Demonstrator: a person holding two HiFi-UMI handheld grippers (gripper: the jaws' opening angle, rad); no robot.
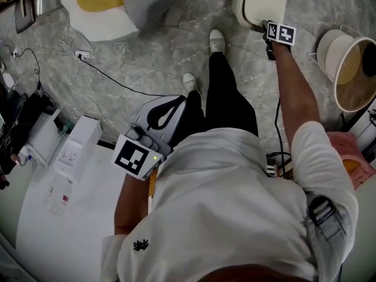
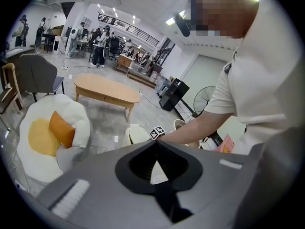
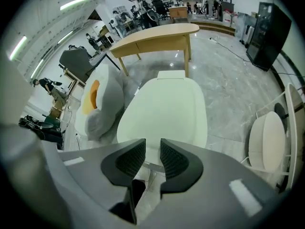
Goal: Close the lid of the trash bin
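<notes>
— Floor [image 1: 147,63] first: what stands on that grey marble?
— Cream trash bin [image 1: 258,2], at the far end of the person's outstretched right arm, with its lid [image 3: 164,113] lying flat on top.
— Right gripper [image 3: 152,146]?
— At the lid's near edge, jaws a narrow slit apart, nothing pinched.
— Left gripper [image 2: 156,142]?
— Held close by the person's waist, jaw tips pressed together, empty.

The head camera rides atop the person [image 1: 235,204] and looks steeply down to the floor [image 1: 147,57]. The right claw [image 3: 152,149] camera sits close over the trash bin [image 3: 164,113], facing across the hall. The left claw [image 2: 155,147] camera, held back at the waist, faces the same way from farther off. All three catch the bin and the egg-shaped cushion seat [image 3: 97,104].
</notes>
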